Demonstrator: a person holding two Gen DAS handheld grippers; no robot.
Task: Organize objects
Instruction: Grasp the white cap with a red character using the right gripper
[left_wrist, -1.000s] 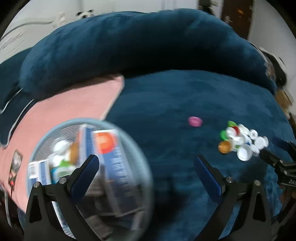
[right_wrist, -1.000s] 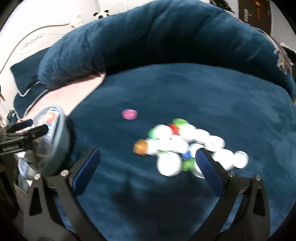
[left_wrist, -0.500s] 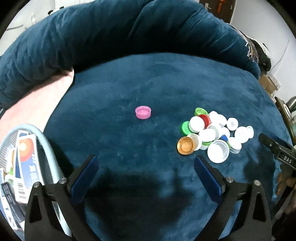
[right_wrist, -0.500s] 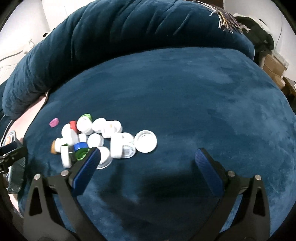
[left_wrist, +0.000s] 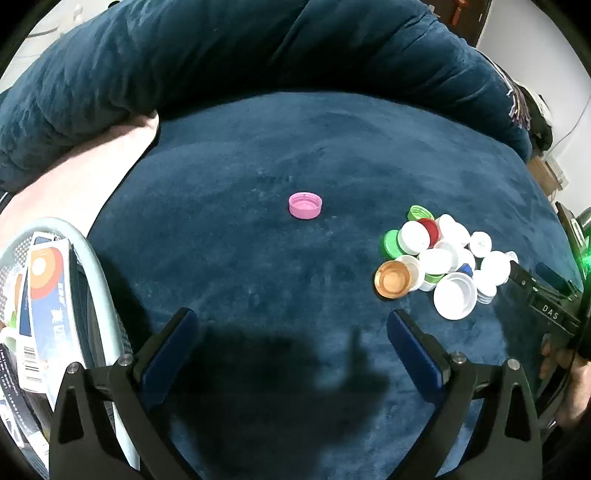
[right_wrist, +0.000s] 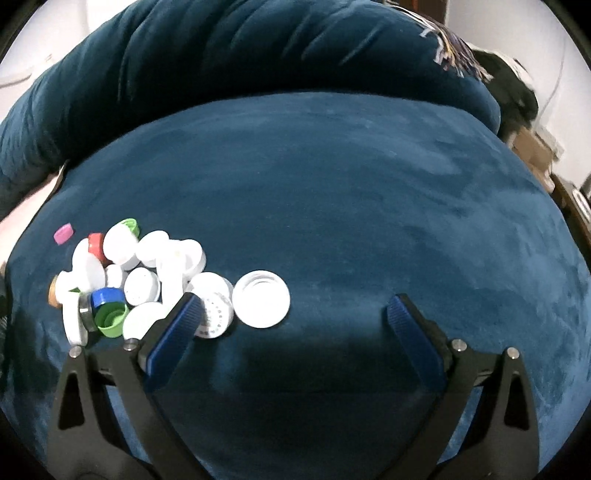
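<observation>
Blue-padded jaws on both tools spread wide, nothing between them. Left gripper (left_wrist: 291, 328) hangs over bare dark-blue plush cushion (left_wrist: 258, 155); right gripper (right_wrist: 293, 314) does the same, its left pad overlapping the edge of the cap pile (right_wrist: 140, 277) in the right wrist view.

From the left tool: pink cap (left_wrist: 305, 205) sits alone at 12 o'clock, open side up, well apart from everything. Cap pile at 2 o'clock, mostly white, with green, red and blue mixed in; orange cap (left_wrist: 393, 279) on its near-left edge, open side up, and a large white cap (left_wrist: 455, 295) on the near side. Pale mesh basket (left_wrist: 99, 266) at 9 o'clock, printed cartons (left_wrist: 48, 295) standing inside. Pink cloth (left_wrist: 85, 173) at 10 o'clock, tucked under the big blue bolster (left_wrist: 258, 55) running across the back.

Right tool's body shows at 3 o'clock in the left wrist view, a hand (left_wrist: 569, 373) gripping it.
</observation>
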